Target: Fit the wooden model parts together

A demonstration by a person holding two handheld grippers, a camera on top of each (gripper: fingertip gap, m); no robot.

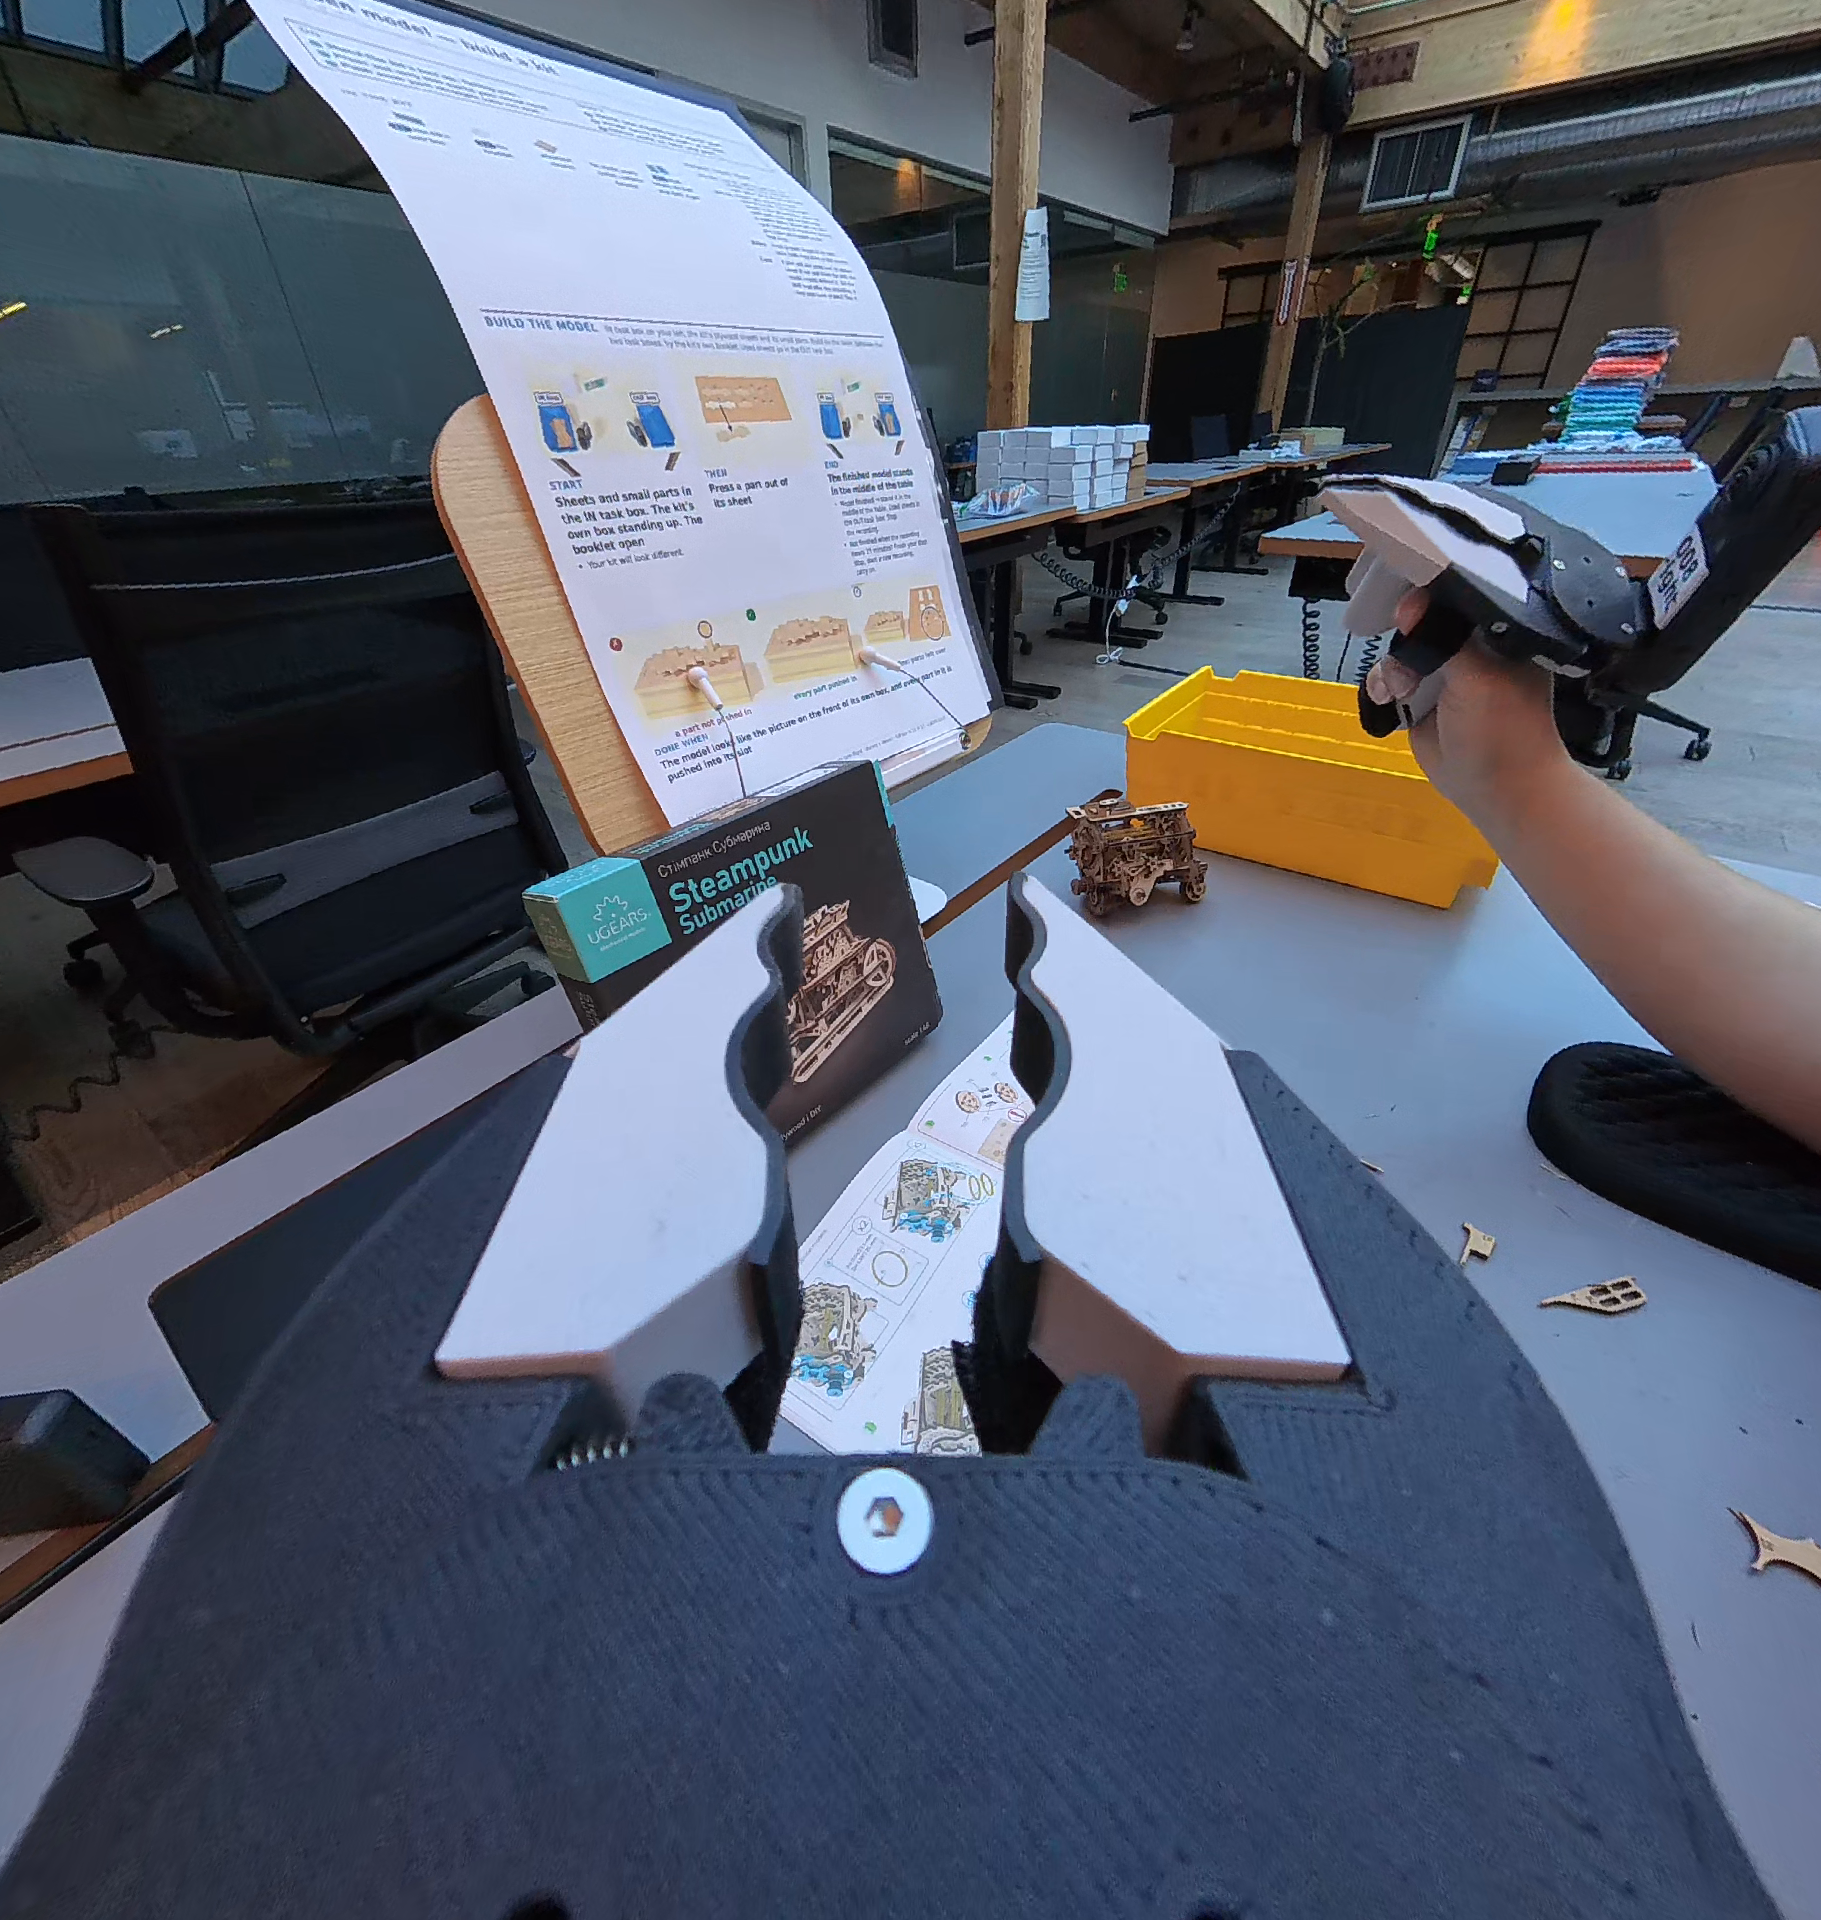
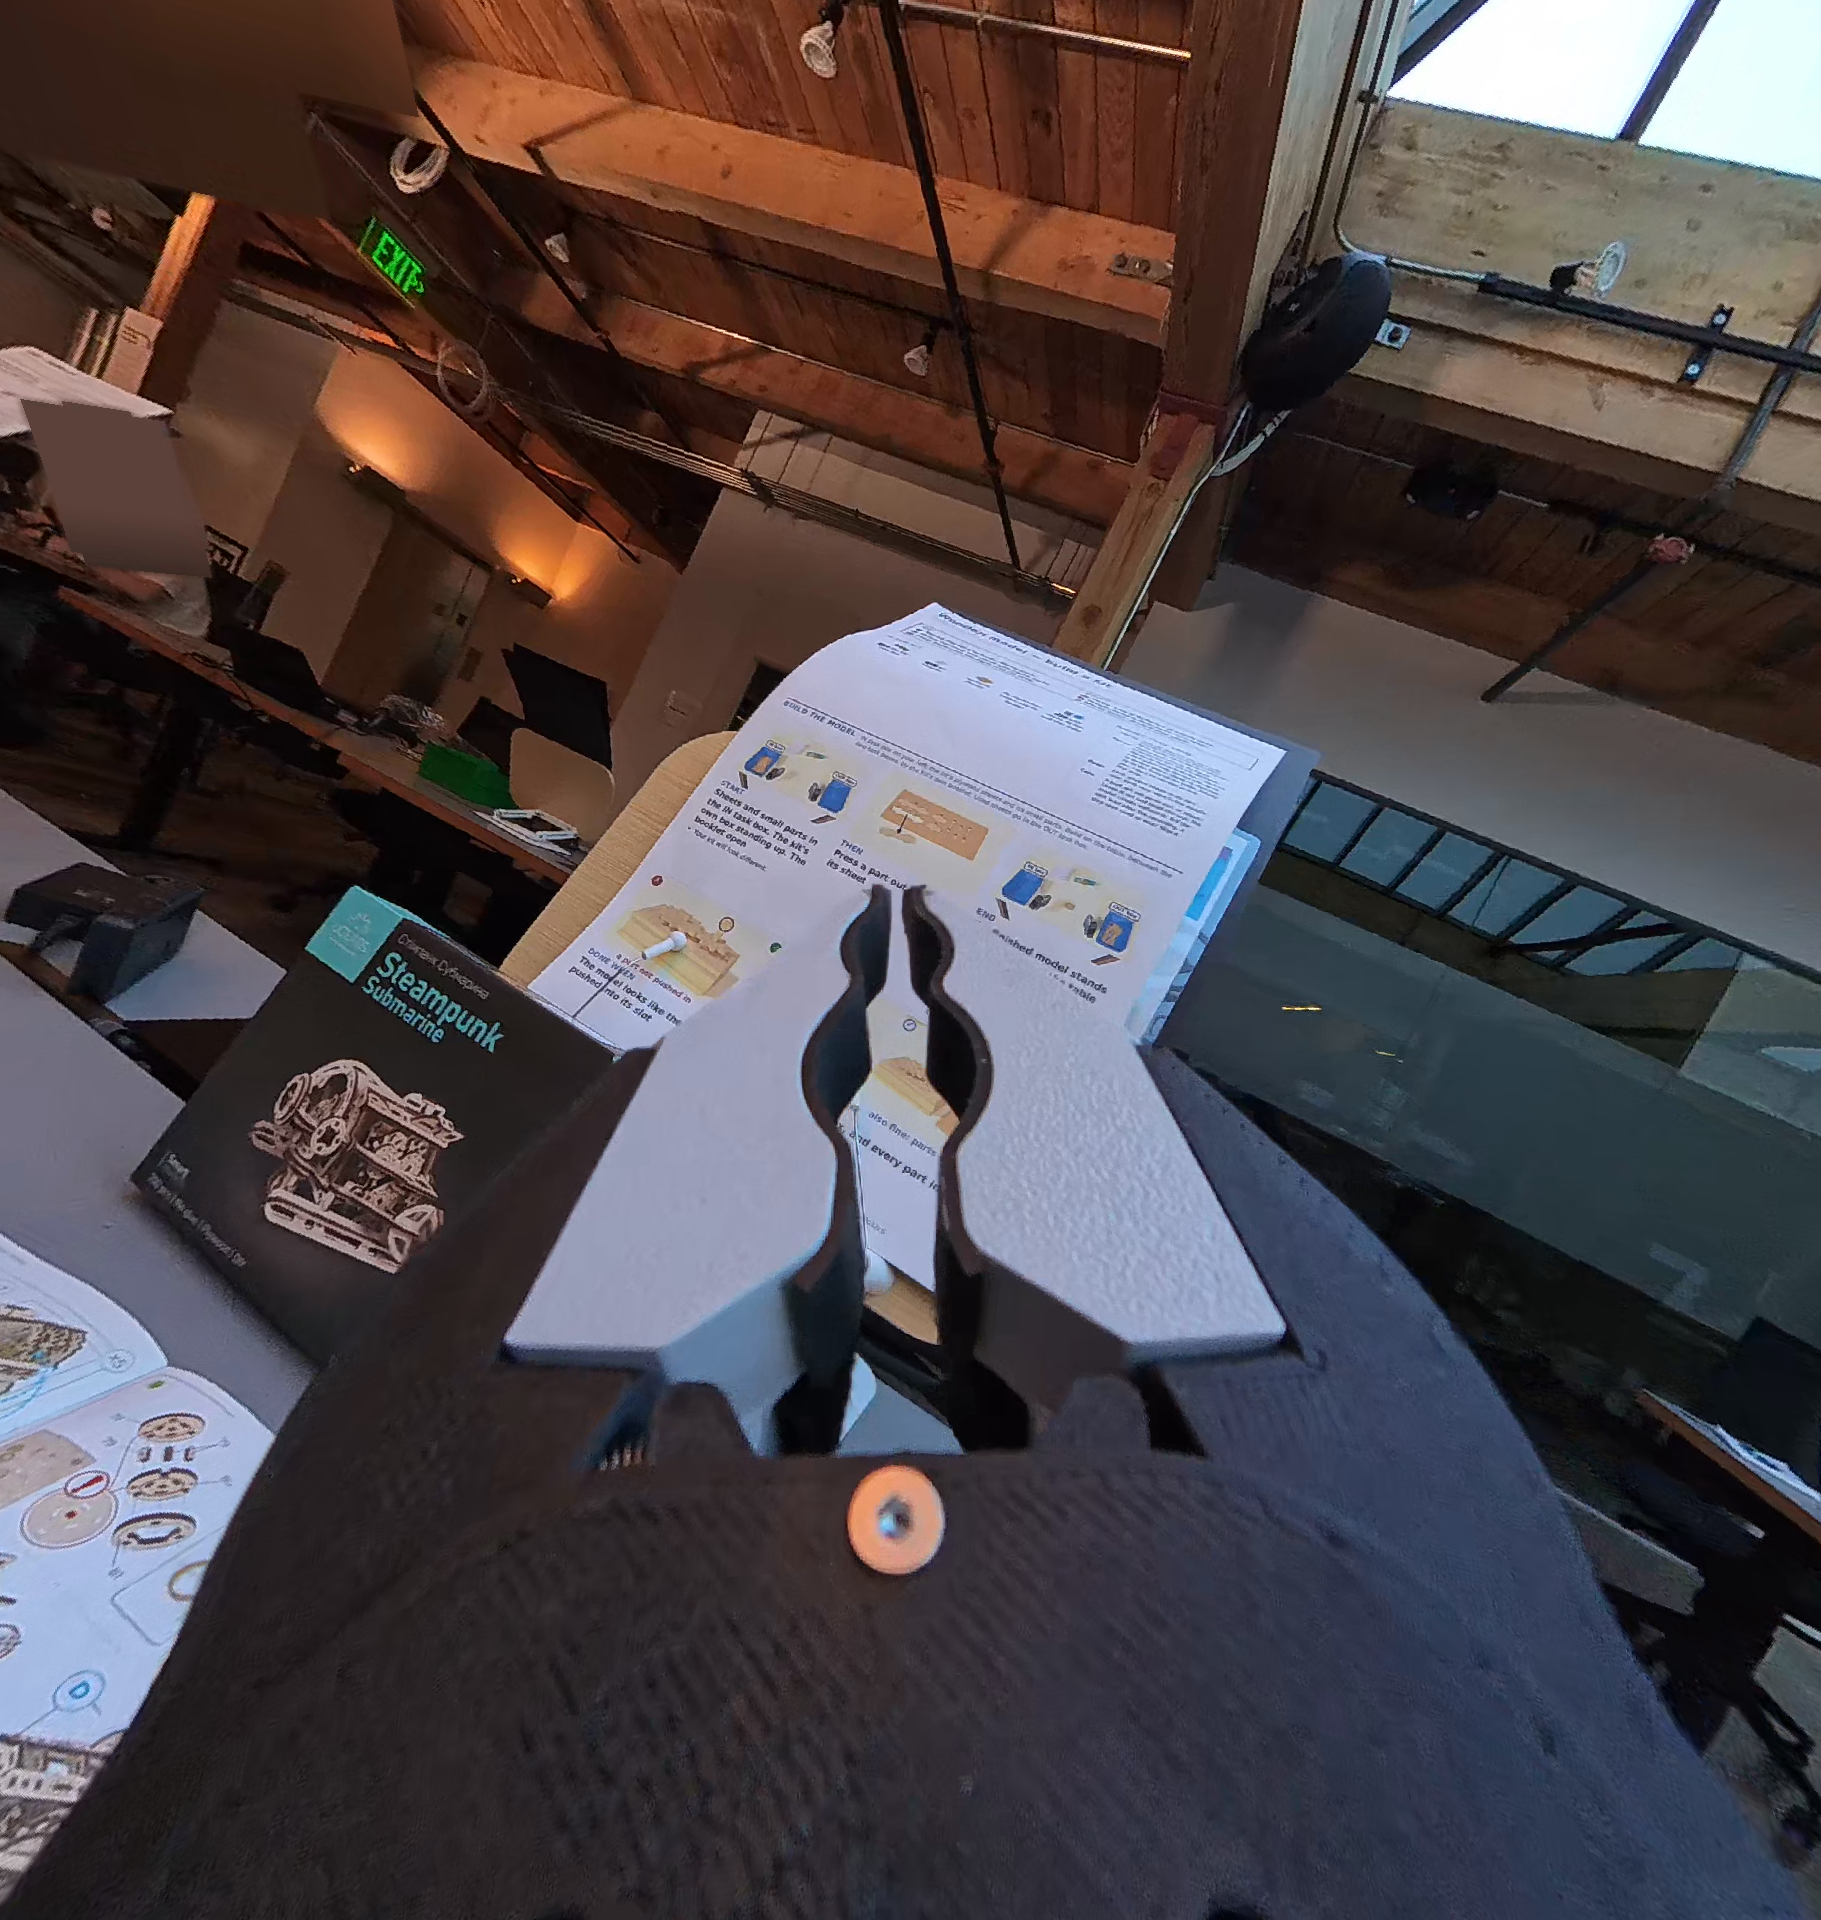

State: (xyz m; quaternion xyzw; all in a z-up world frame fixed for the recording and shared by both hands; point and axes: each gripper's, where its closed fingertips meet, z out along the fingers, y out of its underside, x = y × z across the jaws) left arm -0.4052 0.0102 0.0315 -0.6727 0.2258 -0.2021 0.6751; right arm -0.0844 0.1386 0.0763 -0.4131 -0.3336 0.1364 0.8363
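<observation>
The small assembled wooden model (image 1: pixel 1138 854) stands on the grey table (image 1: pixel 1405 1039), in front of the yellow bin (image 1: pixel 1290 769). My left gripper (image 1: pixel 901 894) is open and empty, low over the open booklet (image 1: pixel 916 1247), with the model ahead and to the right of its fingertips. My right gripper (image 2: pixel 895 894) is shut with nothing visible between its pads. It is raised and tilted upward toward the instruction sheet (image 2: pixel 989 810). It also shows in the left wrist view (image 1: pixel 1337 499), held in a hand above the bin.
The dark kit box (image 1: pixel 740 935) stands upright behind the booklet, in front of the sheet on its wooden stand (image 1: pixel 532 623). Wood scraps (image 1: pixel 1597 1296) lie at the right near a black round pad (image 1: pixel 1695 1164). A black device (image 2: pixel 106 914) sits at the table's left. The tips of one gripper are about 35 cm away from the tips of the other.
</observation>
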